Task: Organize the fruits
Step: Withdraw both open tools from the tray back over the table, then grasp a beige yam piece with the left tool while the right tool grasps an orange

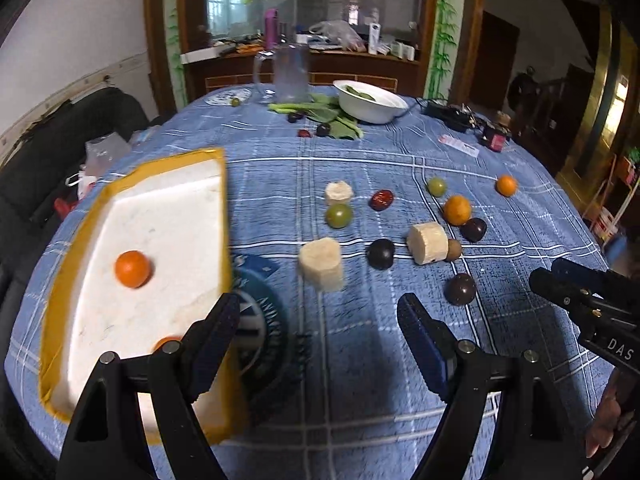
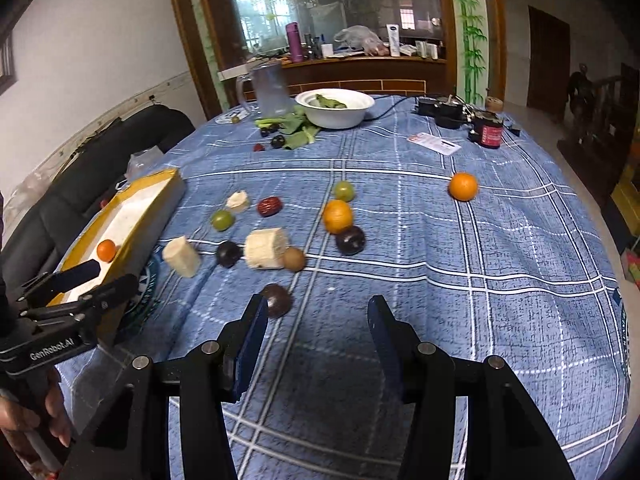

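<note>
Left gripper (image 1: 318, 316): jaws wide apart, nothing between them, above blue checked tablecloth (image 1: 360, 360) at lower centre.
Right gripper (image 2: 316, 320): jaws parted, empty; a dark passion fruit (image 2: 276, 300) lies just beyond its left finger.
Tray (image 1: 100, 208): yellow-rimmed white foam, left of frame, holding an orange kumquat (image 1: 133, 269); a second orange fruit is half hidden behind the finger.
Loose fruit: mid-frame, banana chunk (image 1: 321, 264), dark plum (image 1: 381, 254), green fruit (image 1: 339, 215), red jujube (image 1: 381, 200).
Bowl (image 2: 334, 118): white, upper centre.
</note>
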A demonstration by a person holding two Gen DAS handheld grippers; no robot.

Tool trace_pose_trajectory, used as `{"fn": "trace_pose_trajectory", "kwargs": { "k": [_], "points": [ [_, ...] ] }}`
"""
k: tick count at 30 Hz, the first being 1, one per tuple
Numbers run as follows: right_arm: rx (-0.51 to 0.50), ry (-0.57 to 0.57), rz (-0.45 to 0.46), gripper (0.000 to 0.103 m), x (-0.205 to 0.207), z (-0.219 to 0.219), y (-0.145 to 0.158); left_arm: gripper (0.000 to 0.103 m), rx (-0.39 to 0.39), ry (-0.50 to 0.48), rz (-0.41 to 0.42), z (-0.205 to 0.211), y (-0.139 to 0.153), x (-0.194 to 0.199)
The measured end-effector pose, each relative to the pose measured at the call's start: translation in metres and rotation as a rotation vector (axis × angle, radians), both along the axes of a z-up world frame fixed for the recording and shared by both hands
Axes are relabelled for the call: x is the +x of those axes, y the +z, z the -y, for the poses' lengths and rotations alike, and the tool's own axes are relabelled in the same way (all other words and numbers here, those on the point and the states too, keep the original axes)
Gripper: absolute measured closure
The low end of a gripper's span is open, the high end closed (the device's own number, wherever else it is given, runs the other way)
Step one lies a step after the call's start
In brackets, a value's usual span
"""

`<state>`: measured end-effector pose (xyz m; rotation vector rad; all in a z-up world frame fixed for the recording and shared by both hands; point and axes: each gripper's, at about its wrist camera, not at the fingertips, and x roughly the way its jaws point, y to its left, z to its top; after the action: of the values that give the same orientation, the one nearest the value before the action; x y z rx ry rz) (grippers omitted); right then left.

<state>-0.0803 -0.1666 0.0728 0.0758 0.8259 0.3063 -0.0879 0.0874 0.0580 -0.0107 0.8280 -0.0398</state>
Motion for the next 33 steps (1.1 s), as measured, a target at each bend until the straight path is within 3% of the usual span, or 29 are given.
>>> {"fn": "trace_pose_trajectory", "kwargs": {
  "k": [9,15,17,19,27,29,33],
  "points": [
    [0.044,-0.009,-0.051,0.047,0.026,0.010,-0.009,0.023,-0.053,-0.025,-0.072,-0.005,-0.021,0.039],
    [0.069,0.004,-0.054,0.047,0.046,0.000,-0.010,0.023,-0.043,-0.047,-0.069,-0.002,-0.022,0.049],
    [0.096,-0.032,-0.065,0.048,0.055,0.011,-0.011,0.031,-0.042,-0.057,-0.075,-0.001,-0.025,0.053],
    [0.126,-0.076,-0.077,0.048,0.063,0.028,-0.012,0.051,-0.028,-0.061,-0.087,0.001,-0.029,0.056],
    [0.110,-0.246,-0.071,0.048,0.097,0.087,-0.013,0.050,0.069,-0.067,-0.032,0.012,-0.037,0.057],
    [0.091,-0.273,-0.073,0.048,0.110,0.094,-0.016,0.044,0.051,-0.087,-0.025,0.013,-0.037,0.058],
    [0.011,-0.305,-0.086,0.048,0.142,0.096,-0.025,0.043,0.005,-0.104,-0.005,0.009,-0.035,0.058]
  ]
}}
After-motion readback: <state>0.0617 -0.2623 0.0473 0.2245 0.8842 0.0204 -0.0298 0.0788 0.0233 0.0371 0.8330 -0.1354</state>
